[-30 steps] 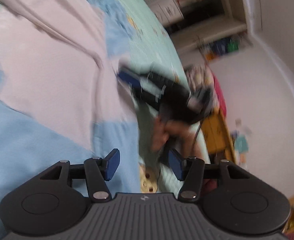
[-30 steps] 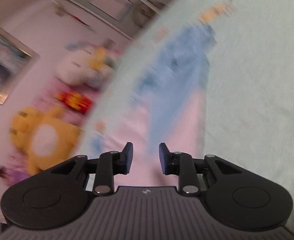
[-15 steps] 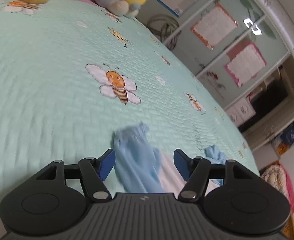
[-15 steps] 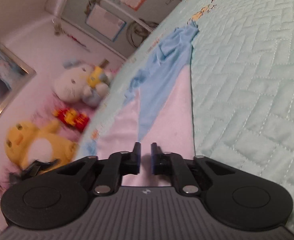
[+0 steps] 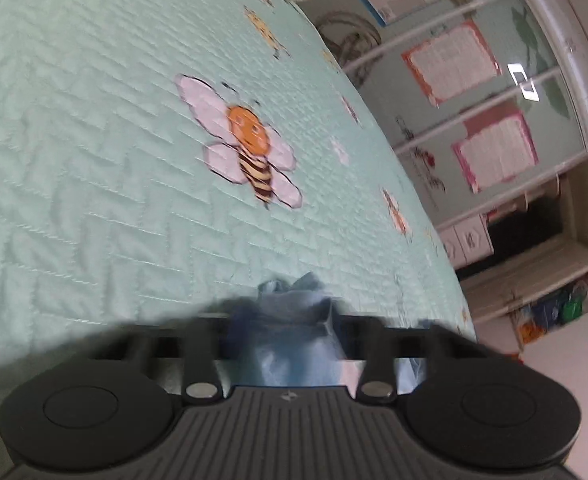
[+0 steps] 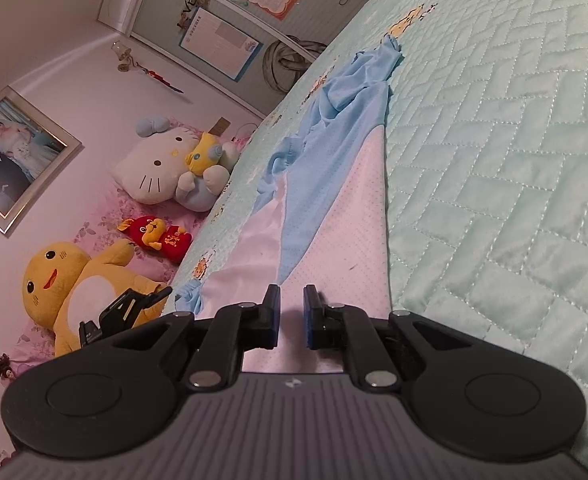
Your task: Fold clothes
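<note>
The light-blue and white mesh garment (image 6: 334, 216) lies lengthwise from the narrowly-gapped right gripper (image 6: 291, 316) to the far left gripper (image 5: 281, 332), closing on its blue end.

The left gripper (image 5: 283, 330) is motion-blurred, closing around blue cloth (image 5: 294, 312) bunched between its fingers; the garment's near end hides beneath the right gripper (image 6: 291, 312).

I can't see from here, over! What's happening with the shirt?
Left gripper closing on blue sleeve end. Right gripper nearly shut over white-and-blue shirt. Nothing blocking.
</note>
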Demonstrator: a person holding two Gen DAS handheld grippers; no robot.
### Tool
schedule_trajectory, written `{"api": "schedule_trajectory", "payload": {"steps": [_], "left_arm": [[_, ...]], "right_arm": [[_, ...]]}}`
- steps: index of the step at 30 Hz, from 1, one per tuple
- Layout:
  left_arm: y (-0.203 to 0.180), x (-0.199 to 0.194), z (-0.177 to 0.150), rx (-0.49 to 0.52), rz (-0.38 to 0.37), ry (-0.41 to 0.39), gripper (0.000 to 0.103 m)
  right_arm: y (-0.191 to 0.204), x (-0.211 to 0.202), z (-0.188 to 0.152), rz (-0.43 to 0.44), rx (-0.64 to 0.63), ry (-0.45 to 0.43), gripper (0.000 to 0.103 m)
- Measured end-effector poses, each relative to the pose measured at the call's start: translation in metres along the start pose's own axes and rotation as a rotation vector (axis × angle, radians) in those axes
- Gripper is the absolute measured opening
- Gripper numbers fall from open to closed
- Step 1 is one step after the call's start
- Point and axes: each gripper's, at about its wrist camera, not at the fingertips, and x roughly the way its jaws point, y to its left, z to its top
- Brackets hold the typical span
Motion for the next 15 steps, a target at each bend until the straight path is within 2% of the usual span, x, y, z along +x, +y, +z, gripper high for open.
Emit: {"api": "schedule_trajectory", "payload": {"steps": [3,4,6,7,8,9,11,12,14,15], "left_arm": [[-0.004,-0.013,-0.005,0.001,-0.009,-0.050,0.017],[-0.007,-0.023,-0.007,0.014,-0.010,-0.090,0.017],[-0.010,-0.048,-0.016,0.033,0.083,-0.160,0.017],[-0.009,-0.057,-0.020,0.030,0.131,-0.185,0.026],[-0.004,-0.062,-0.023,0.012,0.139,-0.194,0.047],[0.001,-0.065,-0.023,0.002,0.154,-0.192,0.055],[0.011,-0.072,-0.023,-0.016,0.185,-0.194,0.059],[0.015,-0.078,-0.022,-0.026,0.197,-0.222,0.059],[0.018,-0.083,-0.019,-0.023,0.188,-0.260,0.069],[0.020,-0.084,-0.017,-0.014,0.182,-0.269,0.069]], "right_arm": [[0.001,-0.001,0.000,0.000,0.000,0.000,0.011],[0.001,-0.002,-0.001,-0.001,0.000,0.000,0.011],[0.001,-0.002,-0.001,-0.001,-0.001,-0.001,0.011],[0.001,-0.002,-0.001,0.000,-0.001,-0.001,0.011],[0.001,-0.002,-0.001,0.002,0.000,-0.001,0.011],[0.001,-0.002,-0.002,0.003,0.001,-0.002,0.011],[0.001,-0.002,-0.002,0.003,0.001,-0.002,0.011],[0.001,-0.003,-0.002,0.003,0.001,-0.002,0.011],[0.001,-0.003,-0.002,0.004,0.001,-0.002,0.011],[0.001,-0.003,-0.002,0.004,0.001,-0.002,0.011]]}}
